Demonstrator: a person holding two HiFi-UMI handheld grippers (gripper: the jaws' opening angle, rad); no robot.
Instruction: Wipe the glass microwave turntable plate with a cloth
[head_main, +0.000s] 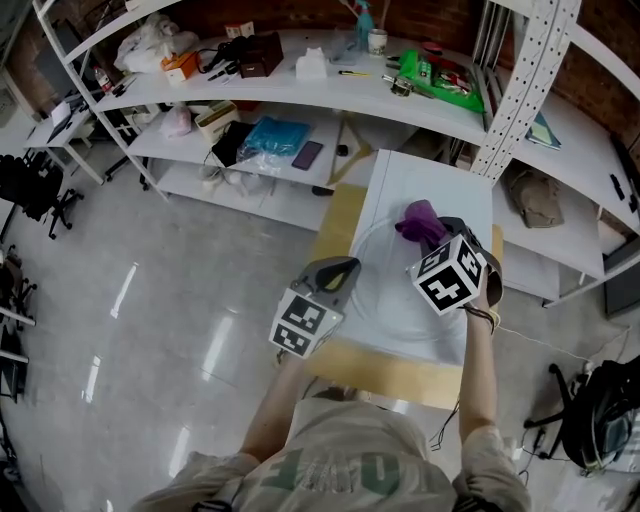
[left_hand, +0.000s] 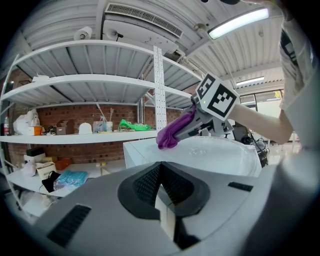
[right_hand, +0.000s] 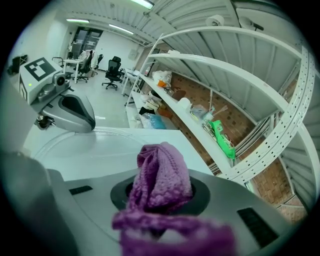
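The clear glass turntable plate (head_main: 385, 292) lies on a white tabletop (head_main: 425, 170). My left gripper (head_main: 345, 268) is at the plate's left rim, and its jaws look shut on that rim (left_hand: 162, 200). A crumpled purple cloth (head_main: 420, 220) sits over the far part of the plate, with my right gripper (head_main: 432, 232) shut on it. In the left gripper view the plate (left_hand: 225, 150) stretches ahead, with the cloth (left_hand: 171, 134) and right gripper (left_hand: 190, 125) above its far side. The right gripper view shows the cloth (right_hand: 160, 180) bunched in the jaws, the plate (right_hand: 85, 147) beyond, and the left gripper (right_hand: 70, 114) at its far edge.
A wooden board (head_main: 335, 225) sticks out under the white top. White shelving (head_main: 300, 90) runs behind, with a green packet (head_main: 440, 78), a blue bag (head_main: 272, 138) and boxes. A perforated upright (head_main: 520, 85) stands right. A backpack (head_main: 595, 415) lies at the lower right.
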